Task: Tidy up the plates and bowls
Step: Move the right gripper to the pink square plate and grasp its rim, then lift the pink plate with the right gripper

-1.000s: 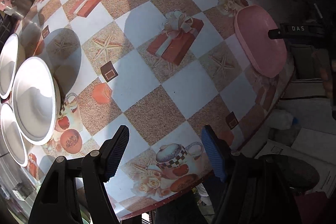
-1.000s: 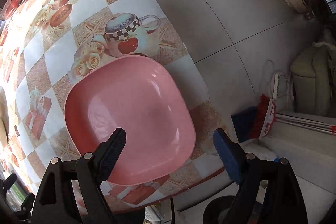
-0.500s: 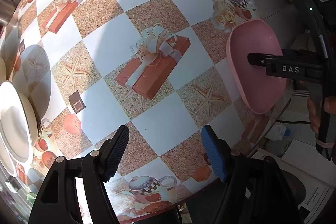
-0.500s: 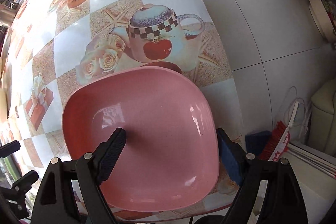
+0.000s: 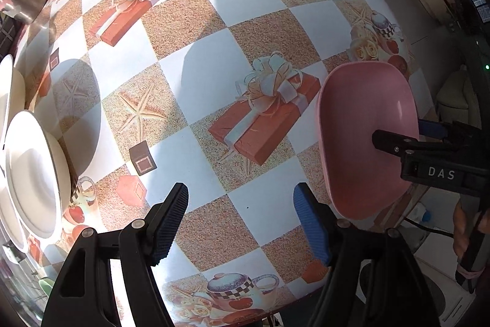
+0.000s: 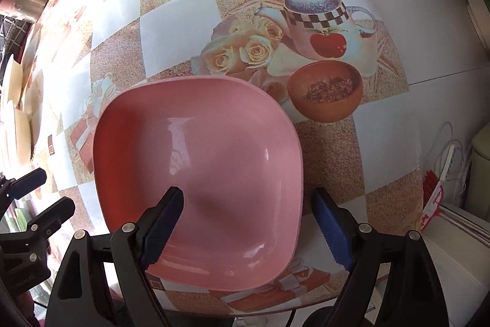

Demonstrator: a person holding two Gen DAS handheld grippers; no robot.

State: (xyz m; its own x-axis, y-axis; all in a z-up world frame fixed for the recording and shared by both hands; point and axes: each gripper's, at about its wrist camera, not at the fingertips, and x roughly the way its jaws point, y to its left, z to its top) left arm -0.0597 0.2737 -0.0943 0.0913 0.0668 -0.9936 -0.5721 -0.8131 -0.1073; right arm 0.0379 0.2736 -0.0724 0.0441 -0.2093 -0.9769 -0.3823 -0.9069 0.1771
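The right gripper (image 6: 248, 227) stands wide open over the pink plate (image 6: 211, 173), one finger above its hollow, the other outside its rim; contact cannot be told. The left gripper (image 5: 240, 222) hangs open and empty above the table (image 5: 196, 72). White plates (image 5: 33, 170) are cut off at the edge. The checked cloth shows teapots and gifts; pale floor tiles (image 6: 413, 5) lie beyond. The plate is glossy, rounded-square, near the table's edge.

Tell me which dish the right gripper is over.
The pink dish, square and alone near the table edge; the right gripper straddles its rim. The white plates sit far off.
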